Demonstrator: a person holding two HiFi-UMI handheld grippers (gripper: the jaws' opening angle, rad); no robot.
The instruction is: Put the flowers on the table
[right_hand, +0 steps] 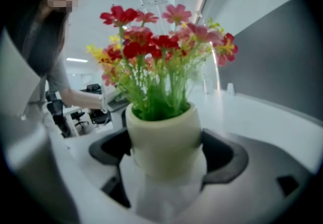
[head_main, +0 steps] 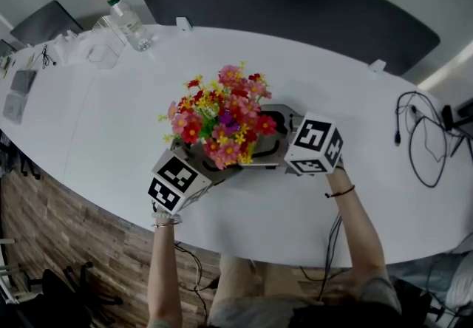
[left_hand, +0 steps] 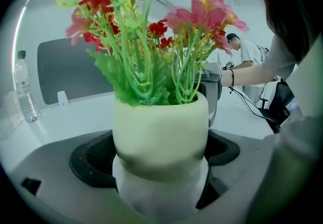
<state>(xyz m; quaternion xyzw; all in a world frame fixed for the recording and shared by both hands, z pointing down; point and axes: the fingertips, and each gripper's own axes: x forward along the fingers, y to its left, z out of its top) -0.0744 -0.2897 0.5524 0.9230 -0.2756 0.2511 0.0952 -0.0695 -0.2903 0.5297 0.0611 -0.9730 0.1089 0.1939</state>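
Observation:
A bunch of red, pink and yellow artificial flowers [head_main: 222, 123] stands in a cream pot [left_hand: 160, 132] over the middle of the white table [head_main: 111, 127]. The pot [right_hand: 164, 137] sits between both pairs of jaws, which come at it from opposite sides. My left gripper [left_hand: 157, 160] is shut on the pot, its dark pads [left_hand: 91, 160] pressing its sides. From the right, my right gripper [right_hand: 166, 160] is shut on the same pot. In the head view the blooms hide the pot, and I cannot tell whether it rests on the table.
A water bottle [head_main: 131, 24] and a clear plastic container [head_main: 103, 49] stand at the far left of the table. Cables [head_main: 425, 134] lie at the right end. A dark panel [head_main: 295, 1] runs behind the table. Another person [left_hand: 247, 54] stands in the background.

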